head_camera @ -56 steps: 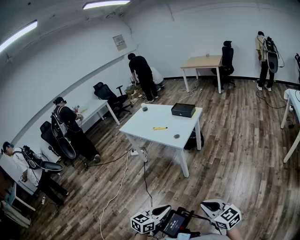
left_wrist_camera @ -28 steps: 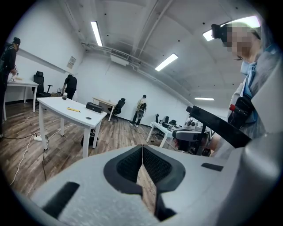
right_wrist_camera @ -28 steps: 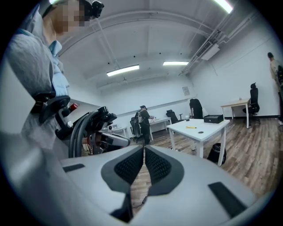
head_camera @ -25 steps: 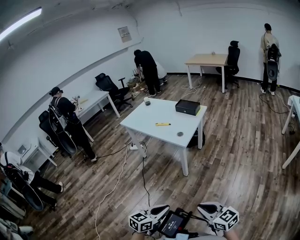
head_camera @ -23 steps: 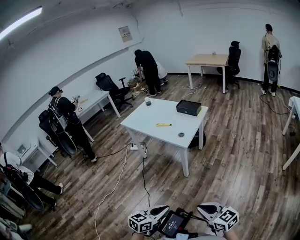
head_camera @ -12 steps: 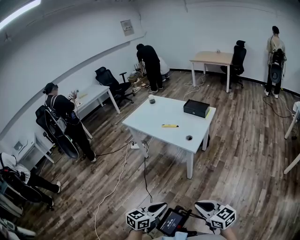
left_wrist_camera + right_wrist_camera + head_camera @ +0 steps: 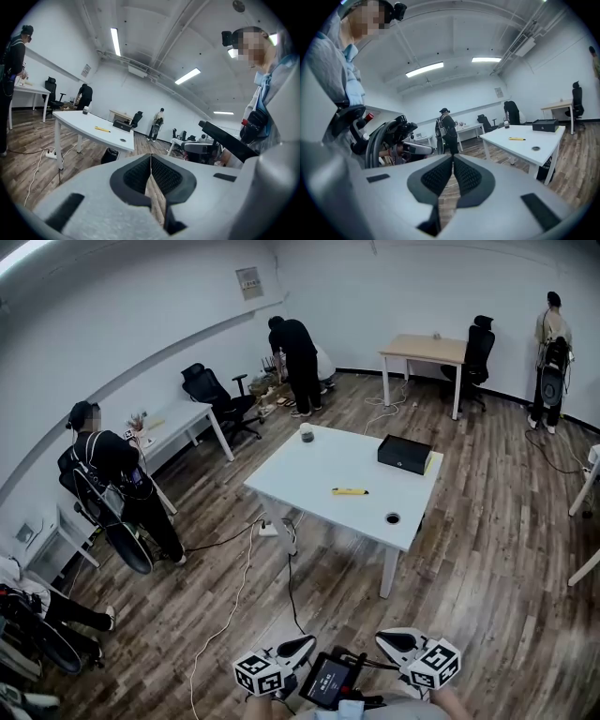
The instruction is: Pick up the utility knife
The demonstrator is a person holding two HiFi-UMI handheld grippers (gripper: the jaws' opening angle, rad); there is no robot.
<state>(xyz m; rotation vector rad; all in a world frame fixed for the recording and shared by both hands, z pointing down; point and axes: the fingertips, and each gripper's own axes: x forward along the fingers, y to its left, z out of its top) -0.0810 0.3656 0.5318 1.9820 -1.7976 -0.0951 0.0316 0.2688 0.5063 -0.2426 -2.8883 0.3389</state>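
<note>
Presently, item: utility knife [image 7: 350,491], yellow, lying flat near the middle of the white table [image 7: 309,460], between the black box [image 7: 404,454] and the table's near edge, with a round grommet [image 7: 392,518] near it on the right. Left gripper [image 7: 298,648]: jaws pressed together, nothing between them. Right gripper [image 7: 386,641]: jaws likewise closed, empty. Position: both grippers low at the person's front, well apart from the table, wooden floor [image 7: 487,549] between; knife ahead and slightly right. Step in hand, judged: approach. Handling advice: reach the table's near side, part one gripper's jaws before reaching in, then come down across the knife's narrow body, not its ends
</note>
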